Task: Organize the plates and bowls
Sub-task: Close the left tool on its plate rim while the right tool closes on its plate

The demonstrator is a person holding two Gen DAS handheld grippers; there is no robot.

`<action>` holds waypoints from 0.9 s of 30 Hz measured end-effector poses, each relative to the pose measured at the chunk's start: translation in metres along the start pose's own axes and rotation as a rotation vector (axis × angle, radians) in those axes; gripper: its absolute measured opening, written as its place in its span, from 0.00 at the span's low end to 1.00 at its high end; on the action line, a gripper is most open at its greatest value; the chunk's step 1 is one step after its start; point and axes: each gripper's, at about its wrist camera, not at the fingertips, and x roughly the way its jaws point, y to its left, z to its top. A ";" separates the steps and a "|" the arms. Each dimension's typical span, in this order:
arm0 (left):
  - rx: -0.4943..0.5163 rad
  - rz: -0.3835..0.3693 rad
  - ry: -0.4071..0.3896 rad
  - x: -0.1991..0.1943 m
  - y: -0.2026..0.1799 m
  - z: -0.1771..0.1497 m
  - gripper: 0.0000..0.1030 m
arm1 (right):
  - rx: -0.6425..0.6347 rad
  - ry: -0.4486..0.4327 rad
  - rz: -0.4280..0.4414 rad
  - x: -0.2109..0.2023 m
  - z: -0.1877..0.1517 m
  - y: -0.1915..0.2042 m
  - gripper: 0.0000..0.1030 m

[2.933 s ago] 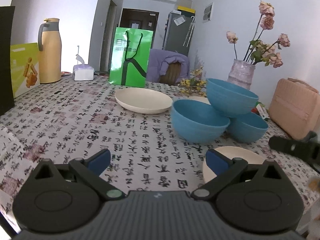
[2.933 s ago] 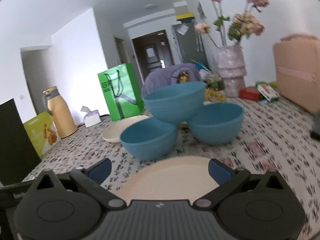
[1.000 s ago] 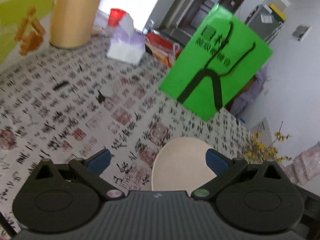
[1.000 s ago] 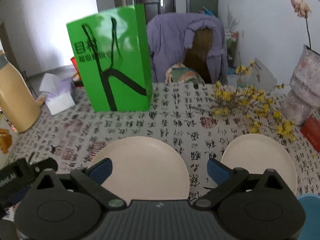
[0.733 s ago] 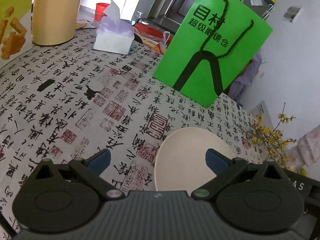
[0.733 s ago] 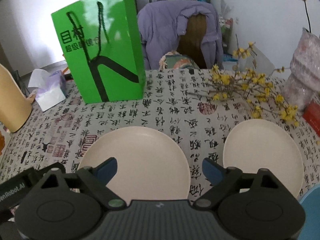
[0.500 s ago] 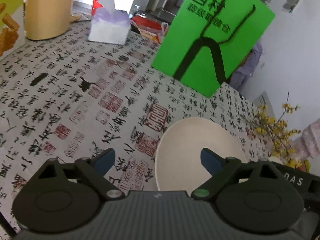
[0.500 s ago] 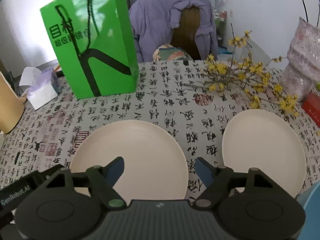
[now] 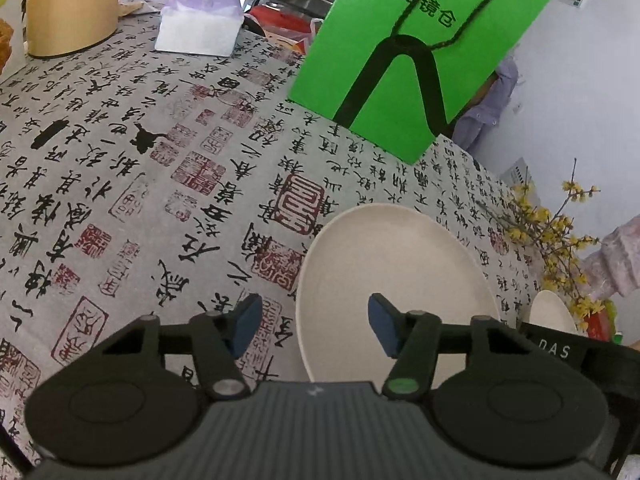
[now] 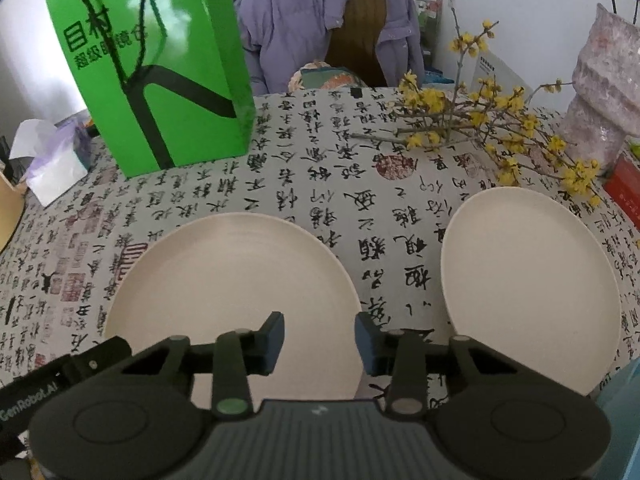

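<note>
A cream plate (image 9: 396, 280) lies flat on the calligraphy tablecloth (image 9: 160, 168); it also shows in the right wrist view (image 10: 232, 280). My left gripper (image 9: 314, 326) is open and hovers over the plate's left rim, one finger on each side of the edge. My right gripper (image 10: 320, 342) is open, with narrower jaws, above the same plate's right rim. A second cream plate (image 10: 528, 288) lies to the right, and a sliver of it shows in the left wrist view (image 9: 554, 316). A blue bowl's edge (image 10: 624, 408) shows at the far right.
A green paper bag (image 10: 156, 72) stands behind the plates, also in the left wrist view (image 9: 412, 52). A tissue box (image 9: 200, 24) and a tan thermos jug (image 9: 68, 4) sit far left. Yellow flower sprigs (image 10: 480, 120) and a pink vase (image 10: 600, 88) are at right. A chair with a purple jacket (image 10: 328, 20) stands behind.
Both grippers' jaws have narrowed over the last second. Both have moved closer to the left cream plate, which now fills more of each view.
</note>
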 end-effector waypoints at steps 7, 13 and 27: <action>-0.001 -0.008 0.024 0.009 0.000 -0.003 0.49 | 0.026 0.010 0.003 0.007 0.001 -0.008 0.33; -0.006 -0.015 0.048 0.017 0.001 -0.005 0.36 | 0.034 0.024 -0.009 0.013 0.002 -0.012 0.23; 0.017 0.010 0.031 0.020 0.000 -0.007 0.27 | -0.019 0.042 -0.069 0.026 0.004 -0.006 0.11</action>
